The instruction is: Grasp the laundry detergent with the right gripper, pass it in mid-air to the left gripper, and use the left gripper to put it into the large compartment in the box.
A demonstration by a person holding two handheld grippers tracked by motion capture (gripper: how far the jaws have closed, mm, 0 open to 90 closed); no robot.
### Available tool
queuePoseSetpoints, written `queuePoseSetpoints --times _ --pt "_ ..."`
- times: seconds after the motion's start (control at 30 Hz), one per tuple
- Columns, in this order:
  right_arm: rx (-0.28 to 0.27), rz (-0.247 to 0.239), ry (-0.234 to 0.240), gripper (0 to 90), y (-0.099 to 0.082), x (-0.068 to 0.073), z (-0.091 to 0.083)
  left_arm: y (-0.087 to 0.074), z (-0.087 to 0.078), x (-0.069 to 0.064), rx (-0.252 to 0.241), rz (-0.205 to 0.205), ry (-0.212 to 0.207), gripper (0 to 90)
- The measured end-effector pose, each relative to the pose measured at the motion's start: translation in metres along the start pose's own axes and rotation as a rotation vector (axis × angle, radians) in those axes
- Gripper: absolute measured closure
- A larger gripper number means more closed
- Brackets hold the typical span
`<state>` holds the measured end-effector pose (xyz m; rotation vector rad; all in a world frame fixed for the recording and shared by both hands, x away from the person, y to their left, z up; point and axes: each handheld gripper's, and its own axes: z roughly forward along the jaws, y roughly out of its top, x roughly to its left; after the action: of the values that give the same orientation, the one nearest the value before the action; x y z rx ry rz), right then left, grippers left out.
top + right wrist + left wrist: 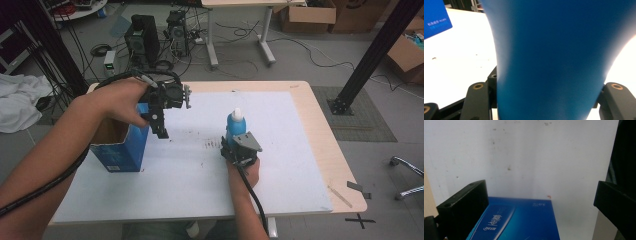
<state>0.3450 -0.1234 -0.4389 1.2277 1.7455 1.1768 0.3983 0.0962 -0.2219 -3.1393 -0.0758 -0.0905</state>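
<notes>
White table top (280, 165), cluttered floor behind; the blue bottle (233, 127) stands upright mid-table, right gripper (235, 145) clamped on its body, left gripper (161, 131) hanging with jaws spread wide above the blue box (122, 150)

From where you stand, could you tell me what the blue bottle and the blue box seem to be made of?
The blue bottle looks like smooth plastic: an even, softly glossy blue body with a white cap. The blue box looks like printed cardboard: its open top shows a brown inside, while the outside is glossy blue with white lettering. The look alone leaves both materials open.
</notes>
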Motion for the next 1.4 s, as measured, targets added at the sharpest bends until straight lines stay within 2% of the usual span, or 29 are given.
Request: queuePoseSetpoints --times 0.2,0.47,0.6,0.87,1.13,1.27,1.4 --pt "-0.001 -0.004 -0.005 42.9 0.000 0.001 -0.002 0.000 0.001 -0.001 -0.002 0.001 -0.001 0.1" --pt "0.000 -0.005 0.012 45.0 0.001 0.000 -0.003 0.000 -0.001 -0.002 -0.007 0.005 0.001 0.1" --pt "-0.005 0.004 0.044 45.1 0.002 -0.005 -0.004 0.000 -0.001 -0.002 -0.004 0.006 -0.001 0.1" --pt "-0.034 -0.063 0.194 45.0 0.022 -0.023 -0.015 0.004 -0.001 -0.001 -0.010 0.015 -0.001 0.1" --pt "-0.048 -0.067 0.355 45.0 0.044 -0.045 -0.024 0.009 -0.005 -0.002 -0.014 0.029 -0.002 0.1" --pt "-0.070 -0.101 0.471 45.0 0.053 -0.056 -0.027 0.010 -0.007 -0.002 -0.019 0.033 -0.006 0.1" --pt "-0.071 -0.150 0.595 44.7 0.060 -0.060 -0.028 0.013 -0.010 -0.003 -0.016 0.035 -0.005 0.1"
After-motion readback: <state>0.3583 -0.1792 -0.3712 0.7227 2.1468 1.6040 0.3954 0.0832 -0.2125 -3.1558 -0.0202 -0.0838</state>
